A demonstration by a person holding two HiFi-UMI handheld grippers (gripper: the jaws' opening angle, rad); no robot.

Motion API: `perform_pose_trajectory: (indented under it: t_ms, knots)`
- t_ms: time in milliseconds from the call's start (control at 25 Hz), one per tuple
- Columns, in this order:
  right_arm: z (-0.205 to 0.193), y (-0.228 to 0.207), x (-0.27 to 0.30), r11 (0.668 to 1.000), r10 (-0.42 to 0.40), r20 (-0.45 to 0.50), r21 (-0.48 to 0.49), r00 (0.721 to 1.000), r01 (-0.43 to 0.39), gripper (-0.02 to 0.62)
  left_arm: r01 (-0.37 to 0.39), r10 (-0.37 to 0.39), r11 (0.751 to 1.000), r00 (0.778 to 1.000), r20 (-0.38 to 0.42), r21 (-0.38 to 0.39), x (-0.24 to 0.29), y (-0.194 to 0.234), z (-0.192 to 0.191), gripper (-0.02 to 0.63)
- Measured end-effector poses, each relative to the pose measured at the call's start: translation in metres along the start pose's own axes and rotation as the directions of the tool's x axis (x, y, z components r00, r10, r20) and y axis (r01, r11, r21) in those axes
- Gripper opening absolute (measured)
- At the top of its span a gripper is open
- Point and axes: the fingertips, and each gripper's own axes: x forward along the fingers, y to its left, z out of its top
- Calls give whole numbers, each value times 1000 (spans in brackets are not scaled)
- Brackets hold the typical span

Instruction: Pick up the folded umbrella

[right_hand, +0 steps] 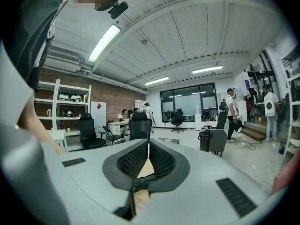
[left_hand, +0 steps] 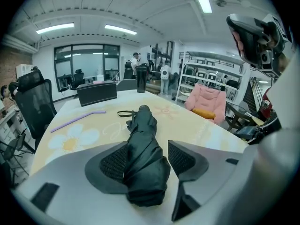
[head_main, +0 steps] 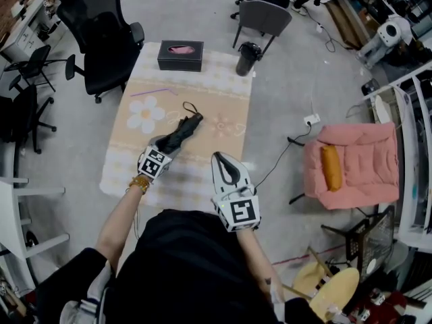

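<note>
the folded umbrella (head_main: 183,131) lies flat on the table (head_main: 226,93), near the middle of the side close to the person. in the head view its long axis goes from 7 o'clock to 1 o'clock. the thick rolled end is at 7 o'clock, and the thin end with the strap loop (head_main: 190,106) points to 1 o'clock, away from the person.

the left gripper (head_main: 162,146) is at the thick end. its jaws are spread wide, one on each side of the umbrella. in the left gripper view the fabric lies against the left pad and a gap shows before the right pad, so there is no pinch. the right gripper (right_hand: 148,149) is held above the near edge of the table at 5 o'clock from the umbrella. its jaws are pressed together with nothing between them.

at the far edge, at 12 o'clock from the umbrella, a black tissue box (head_main: 180,55) has a pink tissue in its opening. a black cup (head_main: 248,59) stands at the far right corner; its inside i cannot see. a purple straw (head_main: 152,92) lies at 11 o'clock. on the floor at 3 o'clock a pink armchair (head_main: 358,144) holds an orange cushion (head_main: 331,167).
</note>
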Motion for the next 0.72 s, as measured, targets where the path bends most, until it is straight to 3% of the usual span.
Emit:
perform_pose_trajectory:
  t_ms: [720]
  knots:
    - [-3, 0, 6, 1000, 2, -8, 9, 1000, -2, 18, -39, 40, 999, 998, -44, 22, 18, 16, -14, 255]
